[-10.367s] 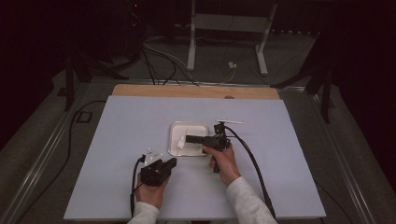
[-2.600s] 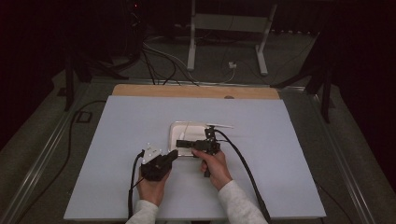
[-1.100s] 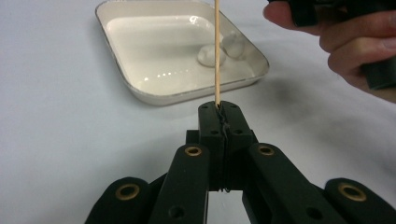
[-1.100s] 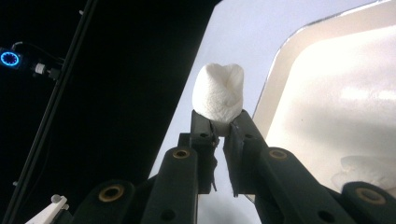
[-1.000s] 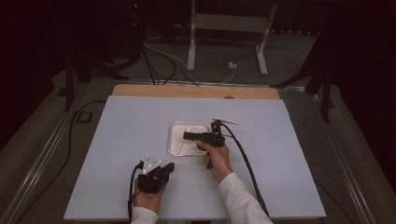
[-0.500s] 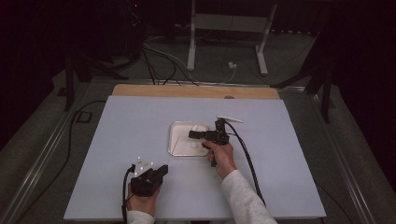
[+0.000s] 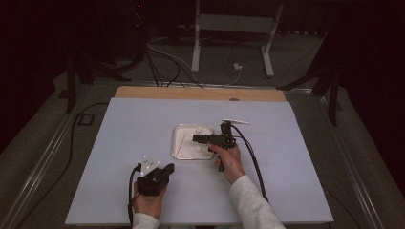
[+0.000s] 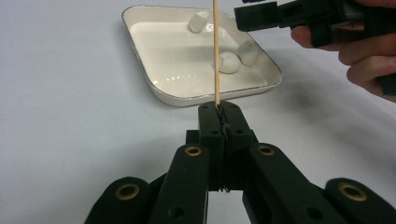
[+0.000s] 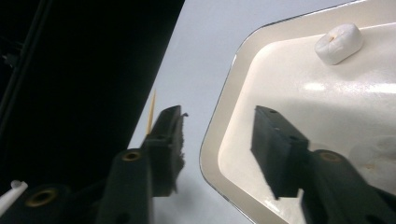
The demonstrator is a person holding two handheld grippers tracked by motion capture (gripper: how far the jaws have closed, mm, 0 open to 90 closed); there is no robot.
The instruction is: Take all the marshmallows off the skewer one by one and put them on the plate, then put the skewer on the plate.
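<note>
wooden skewer [image 8: 216, 51] is standing clamped between the shut jaws of the left gripper [image 8: 219, 108], rising thin and straight out of the tips in the left gripper view. the left gripper [image 7: 162, 171] is sitting low at the near left of the pale blue table [image 7: 119, 129] in the high view, well apart from the white square dish [image 7: 177, 143], with the person's left hand [image 7: 149, 202] wrapped around its body and a cable trailing off toward the table edge.

the dish [image 8: 154, 79] is lying near the middle of the table, and three white marshmallows are resting inside it: one [image 8: 199, 21] toward the far side, and two [image 8: 229, 62] [image 8: 248, 52] lying side by side near the right rim as the left gripper view shows them.

the right gripper [image 7: 199, 139] is hovering over the right part of the dish in the high view, held level by the right hand [image 7: 230, 160], its jaws pointing left across the dish. its jaws have just been opening, and in the right gripper view they are standing apart [image 9: 217, 140] with nothing between them, one jaw over the table beside the rim and the other over the dish floor [image 9: 299, 88]. a marshmallow [image 9: 339, 43] is lying farther along in the dish, clear of both jaws. the skewer tip [image 9: 152, 112] is showing behind the left-hand jaw in that view.
</note>
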